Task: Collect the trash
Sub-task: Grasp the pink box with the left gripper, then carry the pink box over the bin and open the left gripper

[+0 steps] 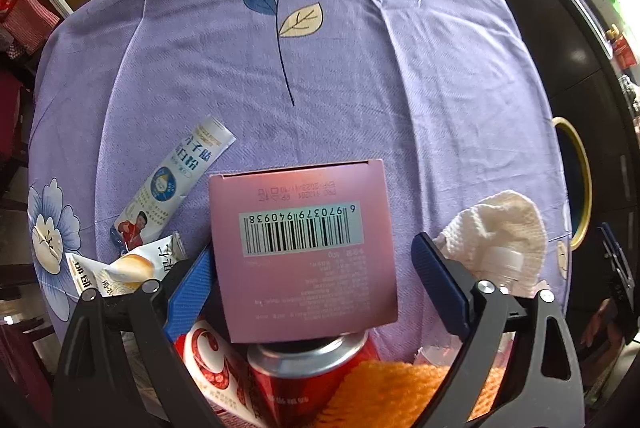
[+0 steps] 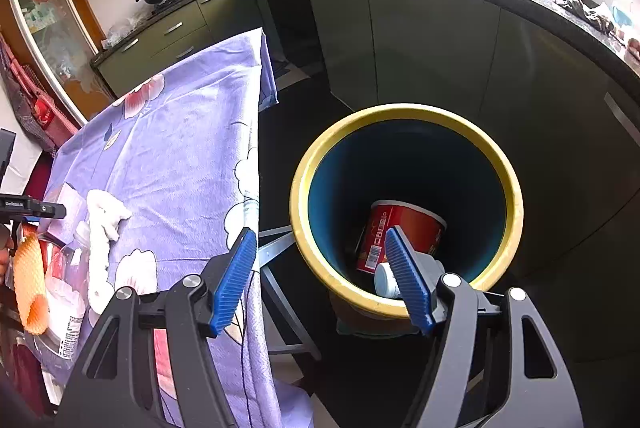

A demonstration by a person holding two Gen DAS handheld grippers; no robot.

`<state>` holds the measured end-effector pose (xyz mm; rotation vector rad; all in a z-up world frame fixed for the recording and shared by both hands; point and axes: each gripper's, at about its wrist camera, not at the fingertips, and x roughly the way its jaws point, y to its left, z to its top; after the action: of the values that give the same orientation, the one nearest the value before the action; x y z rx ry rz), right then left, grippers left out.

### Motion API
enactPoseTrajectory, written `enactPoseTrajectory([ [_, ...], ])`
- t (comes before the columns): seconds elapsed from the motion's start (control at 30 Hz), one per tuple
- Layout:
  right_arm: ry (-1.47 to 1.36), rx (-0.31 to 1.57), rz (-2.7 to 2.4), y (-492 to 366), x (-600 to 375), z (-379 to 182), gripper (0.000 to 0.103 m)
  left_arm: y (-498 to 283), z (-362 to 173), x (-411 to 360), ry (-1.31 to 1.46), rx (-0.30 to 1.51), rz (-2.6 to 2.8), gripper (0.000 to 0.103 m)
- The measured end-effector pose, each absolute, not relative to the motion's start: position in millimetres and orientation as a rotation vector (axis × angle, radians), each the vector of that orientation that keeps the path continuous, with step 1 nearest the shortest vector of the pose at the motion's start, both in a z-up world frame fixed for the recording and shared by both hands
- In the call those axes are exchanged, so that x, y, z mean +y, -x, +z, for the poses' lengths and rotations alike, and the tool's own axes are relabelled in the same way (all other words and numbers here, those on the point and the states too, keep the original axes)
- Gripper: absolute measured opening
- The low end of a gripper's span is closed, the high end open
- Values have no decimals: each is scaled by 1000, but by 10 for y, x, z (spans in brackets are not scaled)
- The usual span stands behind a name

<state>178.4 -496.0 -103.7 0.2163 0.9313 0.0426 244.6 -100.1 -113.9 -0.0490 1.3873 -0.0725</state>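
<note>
A pink box (image 1: 304, 248) with a barcode lies tilted on top of a red can (image 1: 304, 360) on the purple flowered tablecloth (image 1: 320, 88). My left gripper (image 1: 312, 246) points down over it, open, jaws either side of the box; the right finger (image 1: 436, 268) stands clear of it. My right gripper (image 2: 320, 231) hangs open and empty beside the table, over the yellow-rimmed blue bin (image 2: 400, 110). In the bin lie a red paper cup (image 2: 404, 224) and a small white container (image 2: 384, 278).
Around the box lie a white-blue sachet (image 1: 180, 180), a snack wrapper (image 1: 128, 268), a crumpled white tissue (image 1: 500, 224), a clear plastic bottle (image 1: 506, 262) and orange foam netting (image 1: 392, 384). Dark kitchen cabinets (image 2: 420, 40) stand behind the bin.
</note>
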Motion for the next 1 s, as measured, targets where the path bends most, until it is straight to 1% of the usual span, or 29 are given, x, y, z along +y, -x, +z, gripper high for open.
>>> enactPoseTrajectory([
  [0.1,-220,932,44,-1784,-4985,-1054,67,-2462,-1200,-1042,21,1396,-61,87],
  [0.2,-224,933,44,-1771,-5002,-1066,67,-2483,-1252,-1035,19,1406,-53,75],
  [0.5,-236,923,42,-1706,-5035,-1076,67,-2477,-1166,-1042,16,1383,-74,74],
  [0.73,-233,909,28,-1622,-5072,-1057,67,-2463,-775,-1153,-26,1289,-107,74],
  [0.87,-235,892,-4,-1536,-5164,-1019,67,-2394,-517,-1422,-69,1236,-184,74],
  [1.0,-247,873,-47,-1412,-5320,-1000,67,-2369,-267,-2006,-135,1182,-323,74],
])
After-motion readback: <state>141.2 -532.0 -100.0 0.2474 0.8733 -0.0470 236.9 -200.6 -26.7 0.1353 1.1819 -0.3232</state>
